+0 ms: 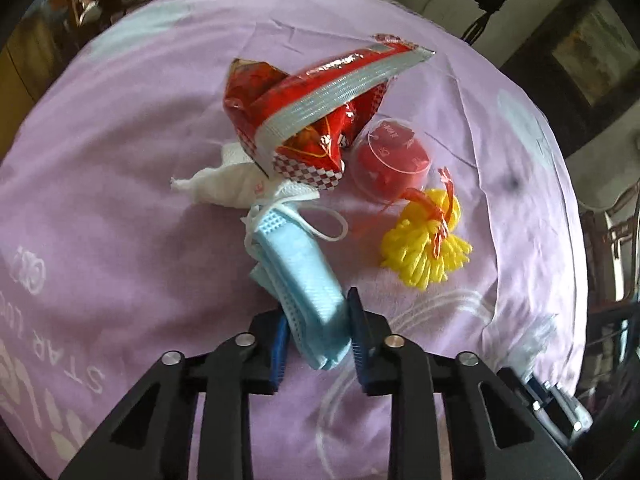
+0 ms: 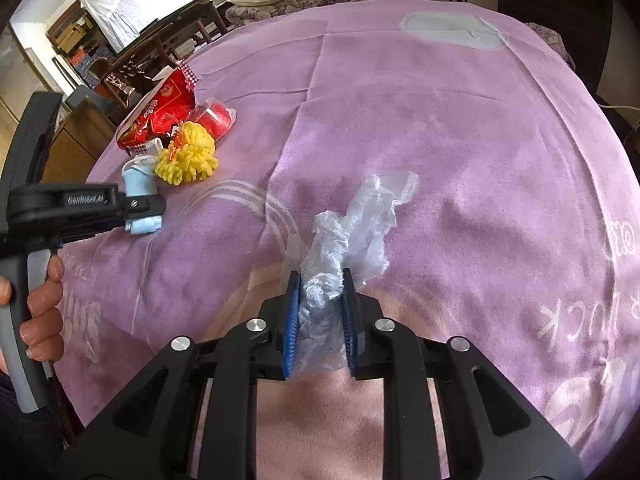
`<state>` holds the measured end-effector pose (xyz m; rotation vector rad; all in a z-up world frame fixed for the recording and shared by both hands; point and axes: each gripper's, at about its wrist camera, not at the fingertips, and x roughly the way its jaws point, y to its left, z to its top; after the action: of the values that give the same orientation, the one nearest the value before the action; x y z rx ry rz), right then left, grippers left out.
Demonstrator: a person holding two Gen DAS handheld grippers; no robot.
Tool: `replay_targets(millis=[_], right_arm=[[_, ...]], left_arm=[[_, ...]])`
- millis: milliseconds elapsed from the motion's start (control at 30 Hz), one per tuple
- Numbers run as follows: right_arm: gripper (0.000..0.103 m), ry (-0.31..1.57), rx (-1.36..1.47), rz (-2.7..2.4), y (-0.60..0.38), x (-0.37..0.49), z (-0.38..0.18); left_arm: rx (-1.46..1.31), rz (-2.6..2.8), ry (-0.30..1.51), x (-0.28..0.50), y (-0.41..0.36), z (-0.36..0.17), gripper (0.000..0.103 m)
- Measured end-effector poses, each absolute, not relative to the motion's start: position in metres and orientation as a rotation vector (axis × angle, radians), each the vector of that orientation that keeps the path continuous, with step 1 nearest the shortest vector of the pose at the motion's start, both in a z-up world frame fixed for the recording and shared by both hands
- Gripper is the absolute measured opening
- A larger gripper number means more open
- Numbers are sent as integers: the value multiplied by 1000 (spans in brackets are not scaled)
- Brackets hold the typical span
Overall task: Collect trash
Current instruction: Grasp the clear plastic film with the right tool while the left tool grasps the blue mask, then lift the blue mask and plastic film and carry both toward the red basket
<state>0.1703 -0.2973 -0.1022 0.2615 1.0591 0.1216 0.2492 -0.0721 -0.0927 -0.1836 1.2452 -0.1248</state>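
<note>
Here, a lilac printed cloth (image 2: pixel 440 128) covers the table amid dark furniture (image 2: pixel 132 56).

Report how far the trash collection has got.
Done: nothing visibly binned; no bin in view. In hand: left gripper clamps the blue mask; right gripper holds the clear bag. Left on the cloth: red wrapper, tissue, red cup, yellow net.

Dark wooden furniture (image 2: pixel 132 56) (perhaps chairs), daylit.
</note>
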Motion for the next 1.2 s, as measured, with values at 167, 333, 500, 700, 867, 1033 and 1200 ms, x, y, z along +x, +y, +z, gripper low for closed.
replay_targets(millis=[167,333,500,700,867,1033,1200], right_arm=[[41,1055,271,108,-298,169,-99],[42,1065,265,78,-300,170,-102],[18,1060,269,66,-296,168,-99],[17,1014,260,92,-287,156,-77],[17,1000,229,125,-270,140,-61],[17,989,230,155,-255,122,-51],[17,980,211,189,-237,109,-41]], left_arm=[[-188,-126,1203,229,-50,-80,24],[-198,-179,1205,195,-33,-74,24],[-208,-197,1210,166,-17,-73,24],[-226,-146,1177,132,17,-63,24],[-252,-146,1146,118,34,-50,24],[-267,-145,1114,97,47,-37,24],[-283,-133,1090,77,61,-28,24]])
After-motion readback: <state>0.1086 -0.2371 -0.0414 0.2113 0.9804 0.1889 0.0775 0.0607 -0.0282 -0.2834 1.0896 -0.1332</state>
